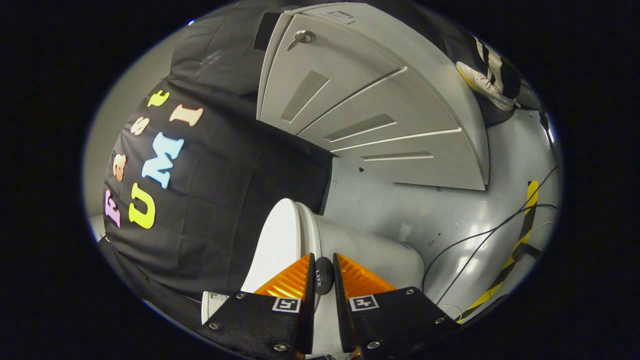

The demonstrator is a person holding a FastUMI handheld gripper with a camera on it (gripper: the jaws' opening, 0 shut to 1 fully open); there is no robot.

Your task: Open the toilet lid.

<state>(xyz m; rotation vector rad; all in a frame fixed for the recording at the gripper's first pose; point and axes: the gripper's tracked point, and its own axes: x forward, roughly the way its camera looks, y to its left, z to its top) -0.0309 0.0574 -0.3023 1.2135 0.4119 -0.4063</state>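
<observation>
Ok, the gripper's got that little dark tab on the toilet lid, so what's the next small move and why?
Probably swing the white plastic toilet lid further back toward the black cloth wall: the gripper looks closed on the small dark oval tab, with the lid raised on edge.

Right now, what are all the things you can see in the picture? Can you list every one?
toilet: one, white, just ahead of the jaws, against the black cloth wall
toilet lid: one, white, beside the cloth wall, ahead of the jaws
lift tab: one, dark, small, on the lid's edge, between the fingers
cabinet: one, light grey, with drawers and a lock, on the floor beyond the toilet
floor: one, grey, shiny
cables: a few, dark, trailing across the floor beside the toilet
striped tape: one strip, yellow and black, on the floor past the cables
shoe: one, white and yellow, a person's, beyond the cabinet
gripper: one, jaws closed on the lift tab
</observation>
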